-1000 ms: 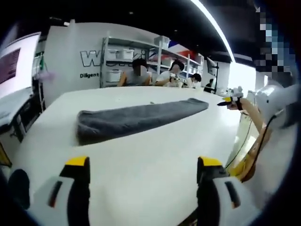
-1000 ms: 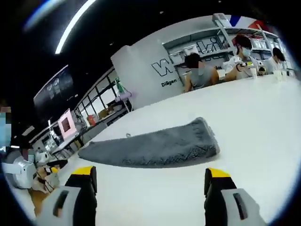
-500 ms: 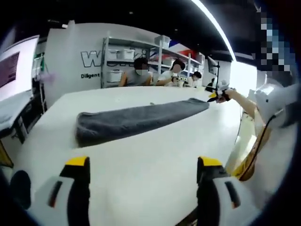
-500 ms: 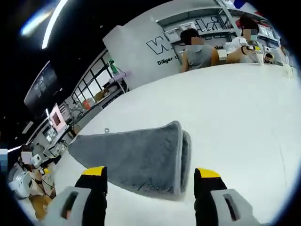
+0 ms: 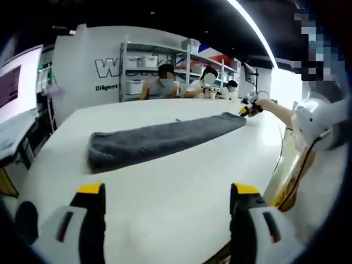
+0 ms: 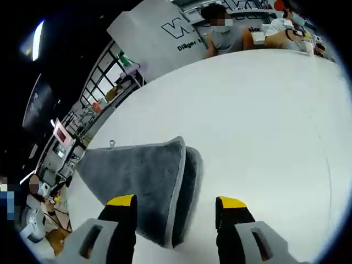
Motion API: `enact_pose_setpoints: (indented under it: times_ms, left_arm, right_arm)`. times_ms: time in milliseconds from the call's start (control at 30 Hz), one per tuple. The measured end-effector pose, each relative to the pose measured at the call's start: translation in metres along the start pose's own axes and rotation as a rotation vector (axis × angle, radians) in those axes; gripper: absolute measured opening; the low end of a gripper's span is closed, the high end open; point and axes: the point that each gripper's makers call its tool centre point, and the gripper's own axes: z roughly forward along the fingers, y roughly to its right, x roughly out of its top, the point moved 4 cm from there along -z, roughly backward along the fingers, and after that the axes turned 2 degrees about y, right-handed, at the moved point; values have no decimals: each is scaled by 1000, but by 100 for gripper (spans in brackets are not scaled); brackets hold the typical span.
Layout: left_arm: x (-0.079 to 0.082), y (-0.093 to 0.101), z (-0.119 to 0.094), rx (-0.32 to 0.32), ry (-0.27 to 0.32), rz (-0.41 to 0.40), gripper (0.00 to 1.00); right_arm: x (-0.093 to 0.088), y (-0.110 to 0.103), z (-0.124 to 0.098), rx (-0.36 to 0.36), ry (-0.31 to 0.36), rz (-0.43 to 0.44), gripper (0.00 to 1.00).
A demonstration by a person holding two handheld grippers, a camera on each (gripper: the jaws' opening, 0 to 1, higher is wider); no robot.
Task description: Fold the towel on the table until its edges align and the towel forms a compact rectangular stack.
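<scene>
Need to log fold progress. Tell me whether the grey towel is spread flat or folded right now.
Folded, but not compact: the towel lies as a long narrow strip on the white table, and its near end shows stacked layers.

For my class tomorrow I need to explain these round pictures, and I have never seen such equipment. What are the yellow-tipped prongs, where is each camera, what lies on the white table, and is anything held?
No robot arm is at work here: a person holds a pair of tongs in each hand, and a fisheye camera rides on each pair, looking forward along its prongs.

In the left gripper view, the left tongs hang open above the white table, holding nothing. A grey towel, folded into a long strip, lies across the table. At its far end you can see the right tongs in the person's other hand.

The right gripper view looks down on that same end of the towel. The right tongs are open, with the towel's layered end between the prongs, not yet pinched.

Several people sit at the table's far side.
</scene>
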Motion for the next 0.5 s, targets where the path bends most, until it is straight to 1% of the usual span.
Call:
enact_pose_setpoints:
  times_ms: [33, 67, 100, 200, 267, 300, 367, 433, 500]
  left_arm:
    - [0, 0, 0, 3, 1, -2, 98]
    - [0, 0, 0, 6, 1, -5, 98]
    - [0, -1, 1, 10, 0, -7, 98]
    - [0, -1, 2, 23, -2, -10, 98]
    - [1, -1, 4, 25, -3, -12, 98]
    - [1, 0, 6, 27, -2, -13, 98]
    - [2, 1, 8, 27, 0, -14, 98]
    - [2, 2, 12, 27, 0, -16, 98]
    - [1, 2, 15, 27, -6, -20, 98]
  right_arm:
    - [-2, -2, 2, 16, -9, 10, 58]
    - [0, 3, 3, 25, -18, 14, 57]
    - [1, 3, 3, 35, -17, 4, 54]
    - [5, 11, 4, 63, -22, 30, 48]
    - [3, 8, 6, 75, -25, 34, 45]
    - [1, 5, 8, 93, -27, 35, 43]
    - [3, 8, 8, 105, -36, 40, 40]
    - [2, 6, 12, 124, -41, 44, 36]
    - [4, 10, 14, 132, -51, 50, 31]
